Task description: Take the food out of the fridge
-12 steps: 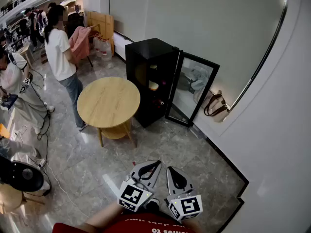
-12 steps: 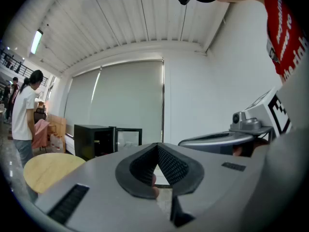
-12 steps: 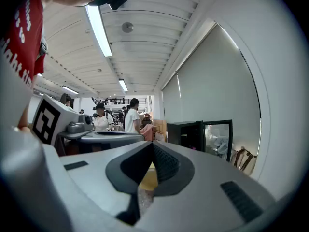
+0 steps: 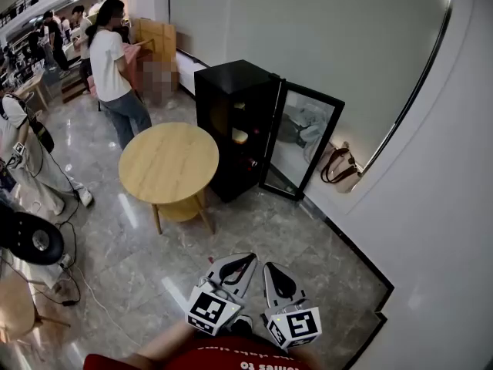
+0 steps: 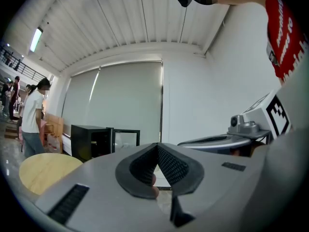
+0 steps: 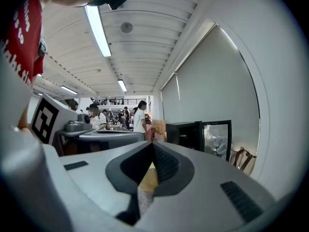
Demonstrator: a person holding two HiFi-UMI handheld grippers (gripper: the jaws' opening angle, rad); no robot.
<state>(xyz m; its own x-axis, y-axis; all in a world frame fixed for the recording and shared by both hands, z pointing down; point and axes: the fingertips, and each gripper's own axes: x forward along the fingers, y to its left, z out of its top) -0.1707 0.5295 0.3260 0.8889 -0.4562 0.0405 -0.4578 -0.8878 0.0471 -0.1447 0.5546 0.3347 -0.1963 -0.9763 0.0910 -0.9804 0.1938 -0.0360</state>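
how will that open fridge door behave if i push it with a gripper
The fridge door stands open, hinged at the fridge, so it would probably swing with a light push. Its panel looks like glass: likely stiff, smooth and fragile.

I see a round wooden table (image 4: 168,163) mid-floor, a person in a white shirt (image 4: 114,60) standing beyond it, far left, and a brown handbag (image 4: 341,172) leaning against the right wall.
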